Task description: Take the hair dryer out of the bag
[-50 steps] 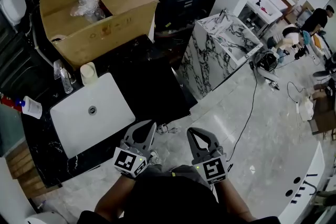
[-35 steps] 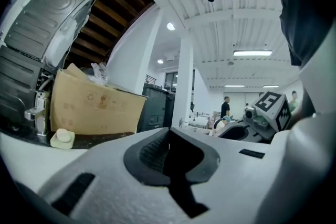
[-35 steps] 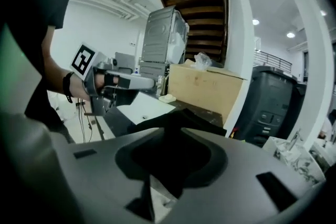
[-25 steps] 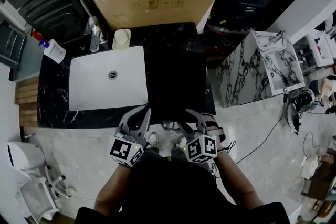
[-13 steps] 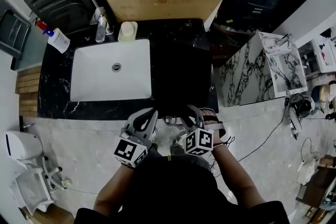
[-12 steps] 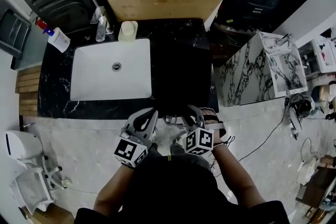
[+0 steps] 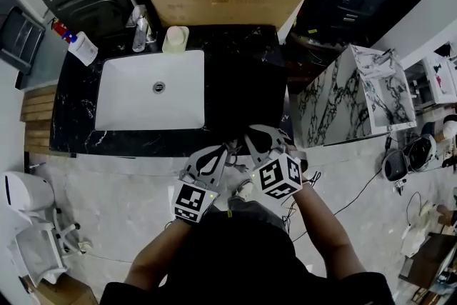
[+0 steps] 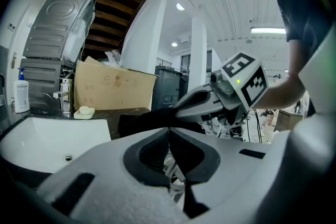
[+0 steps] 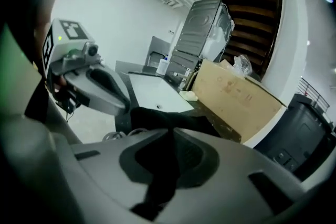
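A black bag (image 7: 246,89) lies on the dark counter to the right of the sink, and its near edge hangs over the counter's front. The hair dryer is hidden. My right gripper (image 7: 251,139) is at that near edge. Its jaws are closing, with a fold of the bag's black fabric (image 9: 157,176) pinched between them in the right gripper view (image 9: 170,131). My left gripper (image 7: 221,152) is just left of it, shut. In the left gripper view its tips (image 8: 169,129) meet in front of the bag (image 8: 142,118), and nothing shows between them.
A white sink (image 7: 114,93) is set into the counter's left half. A faucet (image 7: 139,28), a cream cup (image 7: 175,39) and a spray bottle (image 7: 82,46) stand behind it. An open cardboard box (image 7: 228,3) stands at the back. A marble block (image 7: 350,93) stands on the right, and cables (image 7: 243,189) lie on the floor.
The right gripper has risen to the bag's near edge, and its jaws have gone from wide open to closed on the fabric. The left gripper has moved right, toward the right one.
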